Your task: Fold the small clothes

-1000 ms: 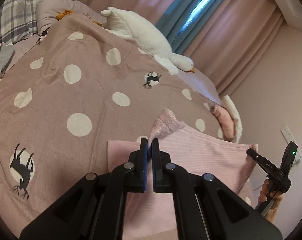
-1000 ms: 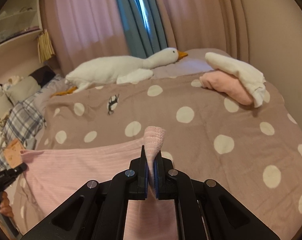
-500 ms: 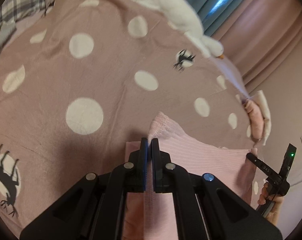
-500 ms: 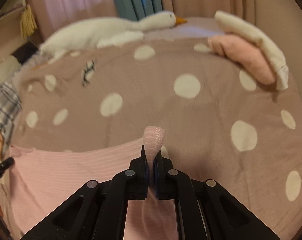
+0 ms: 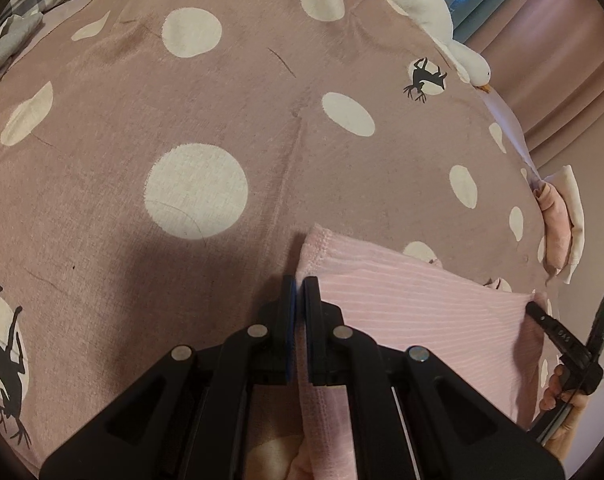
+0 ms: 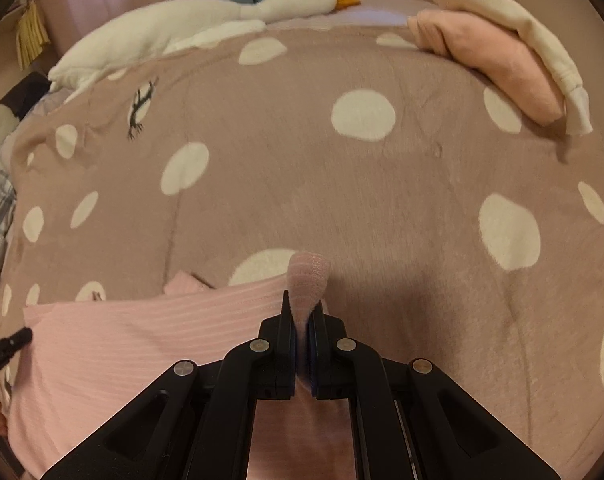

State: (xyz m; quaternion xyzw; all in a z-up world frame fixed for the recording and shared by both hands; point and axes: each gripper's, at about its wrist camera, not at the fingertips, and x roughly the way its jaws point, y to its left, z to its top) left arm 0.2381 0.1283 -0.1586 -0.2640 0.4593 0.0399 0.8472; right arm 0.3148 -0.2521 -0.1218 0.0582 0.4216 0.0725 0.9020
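Left to right: the left hand-held gripper (image 5: pixel 300 288) is pinched narrow on the left end of the far edge of the pink ribbed garment (image 5: pixel 413 300), hem w/ stitching poking out just past the tips. The garment runs rightward from there across the near part of the bed, over the dotted blanket (image 5: pixel 222 120); its long axis lies left-right btw the two hand-held grippers. The right hand-held gripper (image 6: pixel 300 312) is clamped narrow on the right end of that same edge, a rolled tab of cloth sticking up above the tips.

Key relation: both hand-held grippers sit at the garment's far edge, one per end, so neither arm is nearer – they share it evenly. The bulk of the cloth lies near-side, under and behind the fingers; bare blanket lies ahead, far-side. Whether the held edge touches the blanket or hangs just above it, can't tell.

Judgement: the fold prob. turns on carrying that edge across the short axis, both ends moving together so the crease stays parallel to the long axis.

Far right: a stack of folded clothes (image 6: pixel 501 52), pink w/ cream on top, well apart from the garment. Far left-centre: a plush goose (image 6: pixel 206 24) at the blanket's far edge.
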